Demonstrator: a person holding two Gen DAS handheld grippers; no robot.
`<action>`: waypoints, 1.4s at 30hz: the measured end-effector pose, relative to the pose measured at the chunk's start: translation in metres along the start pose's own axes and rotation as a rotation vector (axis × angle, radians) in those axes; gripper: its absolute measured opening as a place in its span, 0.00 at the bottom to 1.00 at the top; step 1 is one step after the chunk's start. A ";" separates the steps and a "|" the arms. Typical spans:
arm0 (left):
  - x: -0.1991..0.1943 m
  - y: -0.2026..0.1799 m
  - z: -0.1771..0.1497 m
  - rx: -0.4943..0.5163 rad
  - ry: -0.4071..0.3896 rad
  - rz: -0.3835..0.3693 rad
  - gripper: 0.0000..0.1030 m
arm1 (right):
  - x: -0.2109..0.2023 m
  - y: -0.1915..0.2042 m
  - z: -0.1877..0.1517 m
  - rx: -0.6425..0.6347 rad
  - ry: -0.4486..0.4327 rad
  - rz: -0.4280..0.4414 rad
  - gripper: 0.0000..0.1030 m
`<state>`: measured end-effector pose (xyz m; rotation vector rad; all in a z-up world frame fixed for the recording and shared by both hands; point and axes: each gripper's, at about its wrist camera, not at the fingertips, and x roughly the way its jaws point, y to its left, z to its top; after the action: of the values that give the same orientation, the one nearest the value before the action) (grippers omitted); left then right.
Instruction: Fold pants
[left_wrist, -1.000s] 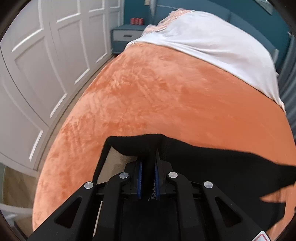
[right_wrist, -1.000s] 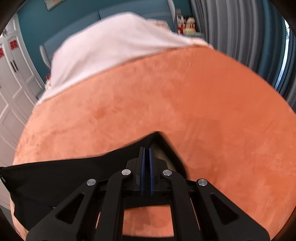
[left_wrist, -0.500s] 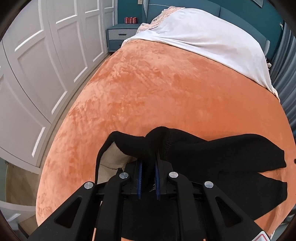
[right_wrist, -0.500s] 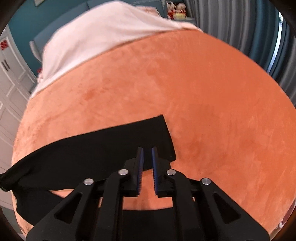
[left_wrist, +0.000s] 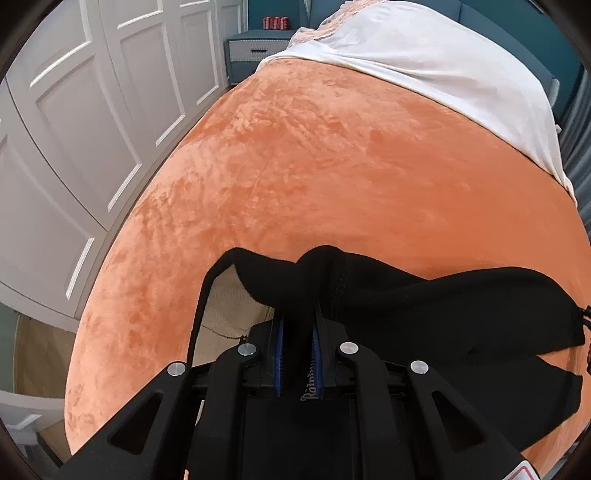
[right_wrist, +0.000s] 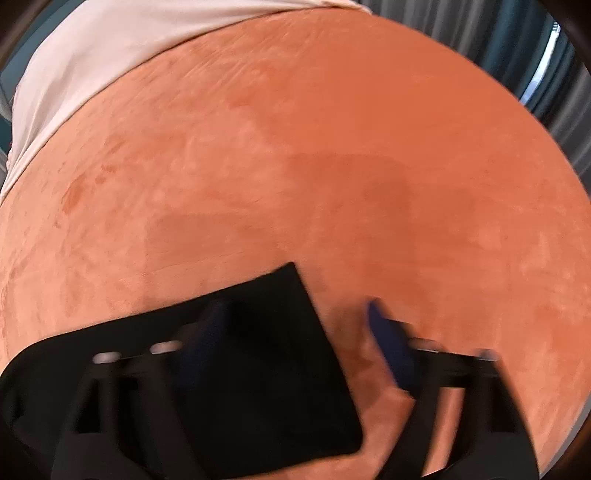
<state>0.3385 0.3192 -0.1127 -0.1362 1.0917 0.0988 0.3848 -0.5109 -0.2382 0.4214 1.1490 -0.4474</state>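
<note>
Pants bunch inside the left tongs, clamped; the right tongs gape wide over them.

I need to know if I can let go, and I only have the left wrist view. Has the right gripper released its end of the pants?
Observer: Yes. The right gripper is wide open, its fingers blurred in motion.
Operator: Where is that end of the black pants now?
Observer: The black pants lie flat on the orange blanket, their squared edge between the open fingers.
Operator: Is anything beside that edge?
Observer: Only bare blanket shows to its right; a white sheet lies at the far end.
</note>
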 end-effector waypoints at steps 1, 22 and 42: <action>0.001 0.000 0.002 0.000 0.002 0.004 0.11 | 0.002 0.003 0.000 -0.001 0.005 0.021 0.22; -0.044 0.061 -0.131 0.074 0.089 0.076 0.19 | -0.156 -0.104 -0.207 -0.334 -0.157 0.174 0.08; -0.018 0.076 -0.152 -0.377 0.165 -0.074 0.74 | -0.190 -0.142 -0.277 -0.003 -0.158 0.260 0.37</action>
<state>0.1859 0.3701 -0.1708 -0.5304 1.2228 0.2303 0.0297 -0.4585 -0.1710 0.5163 0.9266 -0.2472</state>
